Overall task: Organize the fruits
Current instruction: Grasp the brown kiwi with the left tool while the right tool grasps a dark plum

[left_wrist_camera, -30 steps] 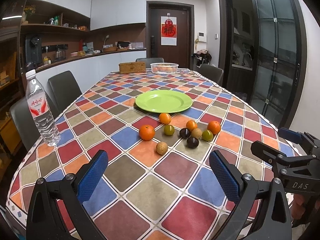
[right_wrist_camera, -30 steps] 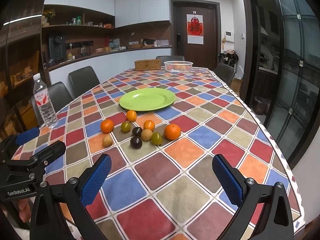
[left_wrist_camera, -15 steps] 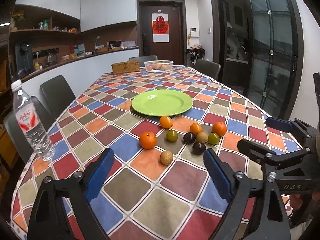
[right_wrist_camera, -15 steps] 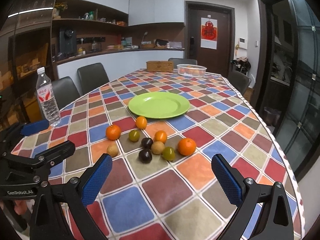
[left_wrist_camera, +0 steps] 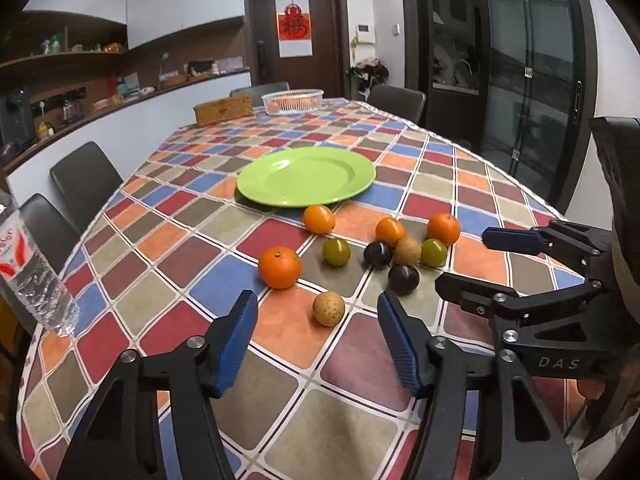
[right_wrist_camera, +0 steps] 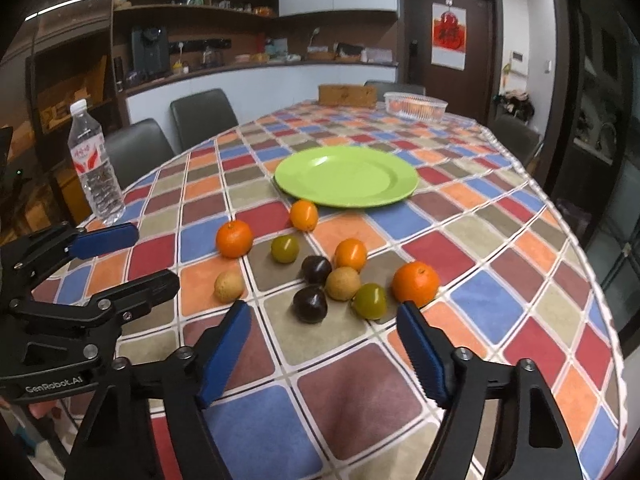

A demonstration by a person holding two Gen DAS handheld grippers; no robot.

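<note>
Both claws have advanced toward the fruit cluster over the last second and now hang low over the counter (left_wrist_camera: 360, 420), each with jaws spread wide and nothing between them. The left claw (left_wrist_camera: 316, 344) frames the tan fruit (left_wrist_camera: 328, 308), which lies just ahead of its fingertips and apart from the rest. The right claw (right_wrist_camera: 324, 354) frames a dark plum (right_wrist_camera: 310, 303) and a green fruit (right_wrist_camera: 370, 300), with an orange (right_wrist_camera: 415, 283) just beyond its right finger.

The fruits rest on the checked cloth, near the front rim of the green plate (left_wrist_camera: 352, 160); the plate itself holds nothing. A water bottle (right_wrist_camera: 95, 164) stands well apart at the counter's left edge.

The approach suggests the first picks are imminent: no fruit is sorted yet. The crowded group under the right claw may roll when one piece is taken.
</note>
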